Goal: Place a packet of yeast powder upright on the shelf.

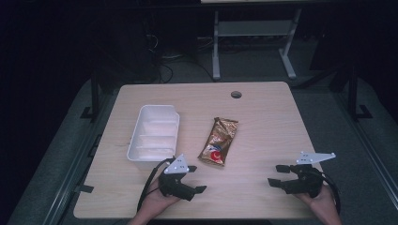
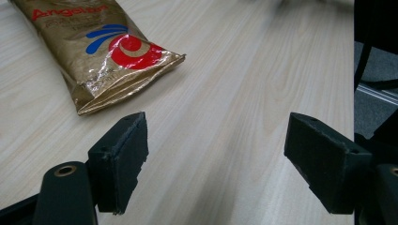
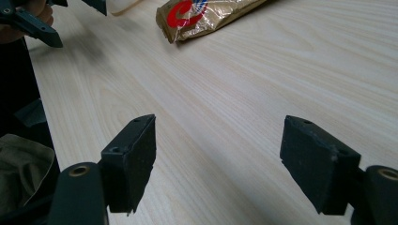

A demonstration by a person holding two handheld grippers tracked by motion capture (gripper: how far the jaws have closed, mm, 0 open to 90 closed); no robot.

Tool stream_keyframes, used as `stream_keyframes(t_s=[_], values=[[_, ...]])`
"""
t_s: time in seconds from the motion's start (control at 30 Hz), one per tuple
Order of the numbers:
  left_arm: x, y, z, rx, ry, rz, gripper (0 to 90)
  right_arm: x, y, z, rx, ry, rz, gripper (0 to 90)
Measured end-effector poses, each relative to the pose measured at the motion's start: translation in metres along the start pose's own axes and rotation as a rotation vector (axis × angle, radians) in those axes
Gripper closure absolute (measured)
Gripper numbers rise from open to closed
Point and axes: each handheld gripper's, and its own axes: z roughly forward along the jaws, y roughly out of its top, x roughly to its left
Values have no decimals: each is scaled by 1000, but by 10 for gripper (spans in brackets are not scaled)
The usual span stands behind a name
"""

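Two grippers rested low over the tabletop (image 1: 263,122), jaws wide and empty. From left: a white tray (image 1: 154,133); the left gripper (image 1: 196,179); the gold snack bag (image 1: 219,141), its long axis running away from the person, just beyond and nearer this gripper; the right gripper (image 1: 276,175), well apart.

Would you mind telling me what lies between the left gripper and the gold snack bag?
Nothing: between the open left gripper and the gold snack bag there is just bare wooden table, as the left gripper view shows.
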Motion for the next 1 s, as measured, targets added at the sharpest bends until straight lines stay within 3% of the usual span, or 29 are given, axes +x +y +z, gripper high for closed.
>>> stream_keyframes(t_s=[0.3,0.47,0.53,0.6,0.73,0.77,0.8,1.0], values=[[0,3,4,10,5,-5,234,0,2,2,3,7,-4,244],[0,7,6,21,20,-4,313,-1,5,3,3,11,-1,236],[0,9,6,23,28,-16,360,-1,8,3,-5,15,-2,233],[-1,15,6,26,29,-7,474,-2,13,4,-21,22,3,231],[-2,21,6,38,48,-1,570,-3,19,6,-24,26,2,231],[-2,22,7,43,53,-2,642,-5,24,8,-26,36,3,231],[-1,24,8,48,58,-6,642,-5,24,8,-26,36,3,231],[13,37,19,77,68,-91,803,-11,46,18,-11,28,7,224]])
